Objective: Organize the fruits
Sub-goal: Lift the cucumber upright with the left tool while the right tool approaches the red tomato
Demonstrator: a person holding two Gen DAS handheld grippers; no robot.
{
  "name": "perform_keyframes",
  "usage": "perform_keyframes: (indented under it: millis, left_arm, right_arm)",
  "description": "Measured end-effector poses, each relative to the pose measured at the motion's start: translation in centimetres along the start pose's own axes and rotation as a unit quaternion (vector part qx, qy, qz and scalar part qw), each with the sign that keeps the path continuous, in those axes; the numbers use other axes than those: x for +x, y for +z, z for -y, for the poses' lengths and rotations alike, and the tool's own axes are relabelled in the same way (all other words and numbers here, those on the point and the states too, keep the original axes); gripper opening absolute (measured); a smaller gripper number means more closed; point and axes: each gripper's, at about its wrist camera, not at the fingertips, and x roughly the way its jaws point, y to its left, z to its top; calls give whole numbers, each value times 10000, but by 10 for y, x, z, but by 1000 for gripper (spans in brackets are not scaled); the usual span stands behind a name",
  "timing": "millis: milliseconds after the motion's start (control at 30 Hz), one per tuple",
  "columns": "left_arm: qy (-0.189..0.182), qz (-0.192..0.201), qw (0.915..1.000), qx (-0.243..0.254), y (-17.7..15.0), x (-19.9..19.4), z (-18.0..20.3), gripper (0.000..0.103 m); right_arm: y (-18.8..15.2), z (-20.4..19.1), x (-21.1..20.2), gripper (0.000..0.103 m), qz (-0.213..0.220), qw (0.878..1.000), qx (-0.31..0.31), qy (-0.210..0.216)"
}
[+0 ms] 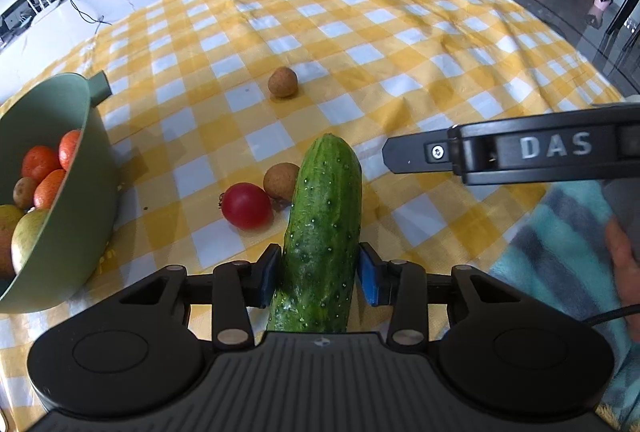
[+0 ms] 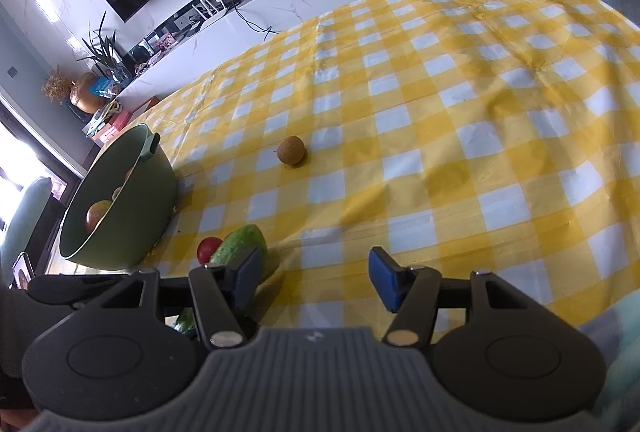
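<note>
The left gripper point(image 1: 320, 274) is clasping a long, bumpy dark-green cucumber point(image 1: 322, 228) between its blue pads; the near pad is pressing on the skin, and the far one is sitting at the skin too, though a sliver of gap may be showing there. The cucumber is lying lengthwise along the fingers, its rounded tip pointing out over the yellow-and-white checked tablecloth point(image 1: 400, 44). The right gripper point(image 2: 316, 280) is hanging with its jaws parted and nothing between them, just beside the cucumber.

The round sage-green plastic bowl point(image 1: 92, 168) is standing to the left, already holding orange mandarins point(image 1: 40, 162) and other fruit. To do this carry well, I judge the grip should be firm enough that the wet-looking skin is not slipping, and the cucumber should be tilted tip-down over the rim so it is sliding in alongside the fruit rather than knocking it. A small red tomato point(image 1: 246, 205) and a brown round longan-like fruit point(image 1: 280, 181) are waiting just beside the cucumber; a second brown fruit point(image 1: 283, 82) is lying farther out, well apart.

On the side of the right gripper, as the left wrist view is showing it, raised letters are reading "DAS" point(image 1: 556, 146); no other writing is legible
</note>
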Motion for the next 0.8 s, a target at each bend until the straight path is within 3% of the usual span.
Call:
perform_keyframes:
  millis: [267, 433, 633, 800]
  left_arm:
    - [37, 354, 9983, -468, -7, -23, -15, 45]
    - [124, 553, 9950, -817, -13, -37, -30, 44]
    - [249, 780, 9887, -1253, -21, -51, -54, 44]
    - [306, 926, 9827, -1574, -27, -60, -74, 44]
  right_arm:
    - [-2, -9, -3, 57, 137, 9994, -309, -16]
    - [-5, -27, -3, 57, 225, 9957, -894, 46]
    - [-10, -52, 0, 57, 286, 9854, -1676, 107]
    - [-15, -77, 8, 50, 300, 9703, -2391, 225]
